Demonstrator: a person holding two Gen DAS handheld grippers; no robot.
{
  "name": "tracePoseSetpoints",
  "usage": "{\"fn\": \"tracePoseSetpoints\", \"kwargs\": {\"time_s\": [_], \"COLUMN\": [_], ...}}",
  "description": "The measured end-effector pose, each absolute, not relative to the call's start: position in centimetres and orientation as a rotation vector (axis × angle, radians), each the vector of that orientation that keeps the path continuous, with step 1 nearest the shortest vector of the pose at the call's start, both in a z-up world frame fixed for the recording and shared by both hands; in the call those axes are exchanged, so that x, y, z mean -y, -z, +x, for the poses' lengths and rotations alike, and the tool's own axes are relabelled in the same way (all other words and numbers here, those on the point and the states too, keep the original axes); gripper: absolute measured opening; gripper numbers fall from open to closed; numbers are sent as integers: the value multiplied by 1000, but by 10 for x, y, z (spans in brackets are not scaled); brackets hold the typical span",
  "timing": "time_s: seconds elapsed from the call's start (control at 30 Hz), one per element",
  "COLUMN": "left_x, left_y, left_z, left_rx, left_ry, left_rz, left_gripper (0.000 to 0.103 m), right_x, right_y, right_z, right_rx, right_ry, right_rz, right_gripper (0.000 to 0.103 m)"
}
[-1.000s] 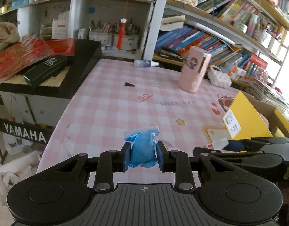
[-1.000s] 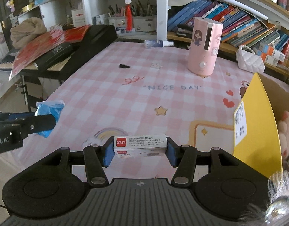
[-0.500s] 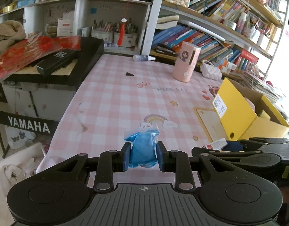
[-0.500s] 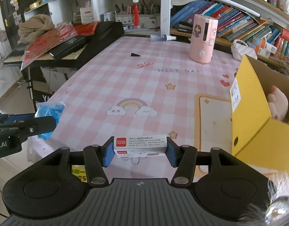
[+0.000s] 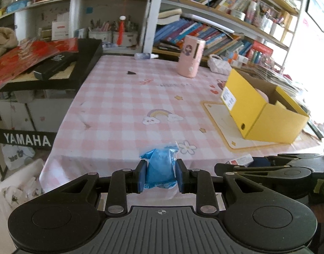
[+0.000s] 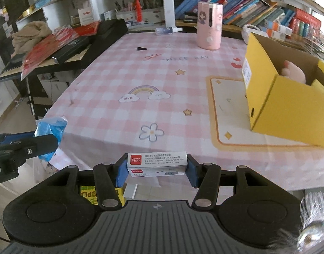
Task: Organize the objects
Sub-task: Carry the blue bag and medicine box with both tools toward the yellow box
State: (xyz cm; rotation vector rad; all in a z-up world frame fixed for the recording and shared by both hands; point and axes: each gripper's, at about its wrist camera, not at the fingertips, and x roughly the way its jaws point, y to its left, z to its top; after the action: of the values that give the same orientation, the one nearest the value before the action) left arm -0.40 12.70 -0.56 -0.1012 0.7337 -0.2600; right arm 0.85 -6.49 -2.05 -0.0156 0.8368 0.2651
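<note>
The left tongs (image 5: 159, 176) squeeze a blue bag (image 5: 161, 170). The right tongs (image 6: 156, 169) hold a small white box (image 6: 157, 162). The yellow box (image 6: 288, 105) sits at 2 o'clock on the table (image 6: 119, 80). Carry both there slowly and hold tight.

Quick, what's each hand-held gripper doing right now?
Left hand-held gripper: closed on a crinkly blue plastic packet.
Right hand-held gripper: closed on a small white cardboard box.
</note>
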Motion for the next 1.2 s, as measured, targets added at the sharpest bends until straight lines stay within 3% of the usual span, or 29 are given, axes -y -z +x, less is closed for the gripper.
{"fn": "tracePoseSetpoints", "kwargs": {"time_s": [1.2], "left_x": [11], "left_y": [5], "left_z": [13], "left_rx": [-725], "left_ry": [641], "left_rz": [47], "left_gripper": [27], "right_x": [204], "right_y": [20], "right_z": [-38], "right_rx": [-820], "right_ry": [140], "right_rz": [159], "right_gripper": [52]}}
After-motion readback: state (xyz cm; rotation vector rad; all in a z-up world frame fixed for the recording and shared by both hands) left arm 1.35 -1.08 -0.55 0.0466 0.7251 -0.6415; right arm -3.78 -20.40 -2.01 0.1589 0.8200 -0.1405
